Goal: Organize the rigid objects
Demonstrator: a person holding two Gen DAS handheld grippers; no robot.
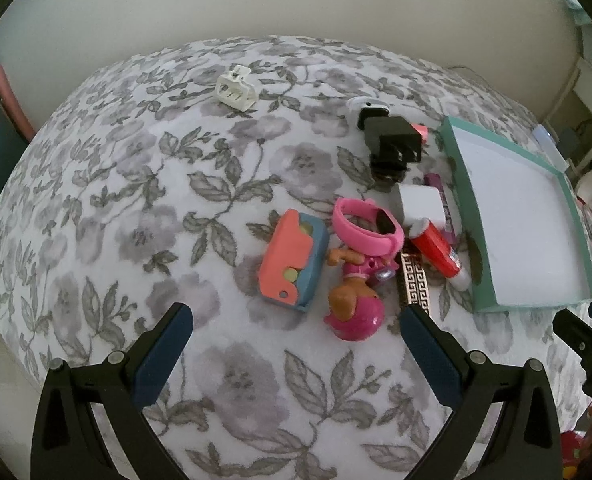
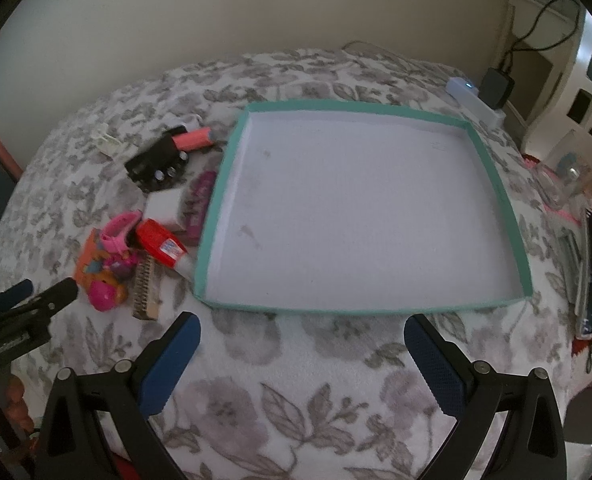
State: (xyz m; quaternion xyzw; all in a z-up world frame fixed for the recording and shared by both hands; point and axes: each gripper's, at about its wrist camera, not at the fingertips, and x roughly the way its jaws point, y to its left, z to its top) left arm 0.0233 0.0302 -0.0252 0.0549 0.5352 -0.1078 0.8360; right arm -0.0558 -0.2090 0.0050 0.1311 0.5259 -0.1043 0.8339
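Currently 2 grippers, left gripper (image 1: 296, 320) and right gripper (image 2: 301, 330), both spread wide, holding nothing, above the floral blanket (image 1: 136, 208). 1 teal tray (image 2: 495, 168), bare inside. Just left of it, a cluster: 1 pink watch (image 1: 369, 224), 1 toy dog (image 1: 353, 304), 1 red tube (image 1: 435, 252), 1 white cube (image 1: 417, 204). 1 white hair clip (image 1: 236, 88) lies well apart.

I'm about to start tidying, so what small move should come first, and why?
Probably ease the open left tongs forward over the pink dog toy, the nearest piece. The teal tray sits empty, and both tongs, including the right tongs, hold nothing.
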